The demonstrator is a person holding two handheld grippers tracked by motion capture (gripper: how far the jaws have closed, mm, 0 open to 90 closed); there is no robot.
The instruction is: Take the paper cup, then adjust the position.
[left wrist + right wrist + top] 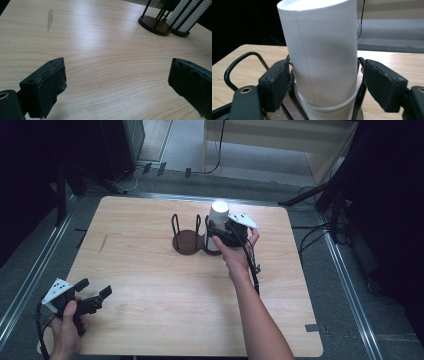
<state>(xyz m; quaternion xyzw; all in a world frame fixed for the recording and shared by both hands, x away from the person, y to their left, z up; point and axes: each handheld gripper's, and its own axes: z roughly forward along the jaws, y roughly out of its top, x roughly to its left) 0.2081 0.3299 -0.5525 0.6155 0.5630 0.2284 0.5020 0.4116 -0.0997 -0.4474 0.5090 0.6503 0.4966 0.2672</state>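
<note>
Sitting right of centre in the high view, on the light wooden table [150,270]: a dark two-slot cup holder [189,241] of round bases and thin black wire loops. Standing in its right slot: a stack of white paper cups [218,222], the top cup smooth-walled and poking well above the wires, the cups beneath it showing as stacked white rims in the right gripper view [329,110]. Left slot lying empty, its brown base bare.

Reaching in at the stack from the lower right of the high view: the right gripper [220,232], carried by a hand [235,255] on a bare forearm rising from the bottom edge. In the right gripper view, bracketing the top cup [322,50] with one black jaw on each side; left pad lying against or just beside the cup wall, right pad standing just off it with a wire between. Contact too close to tell, so counting as not yet pinching.

Resting at the lower left corner of the high view: the left gripper [95,292], held in the other hand [67,322], well apart from the holder. In the left gripper view, jaws spread wide over bare table [105,50], nothing between them, holder [155,25] and ribbed cup stack [186,15] showing at the upper right of that frame.
</note>
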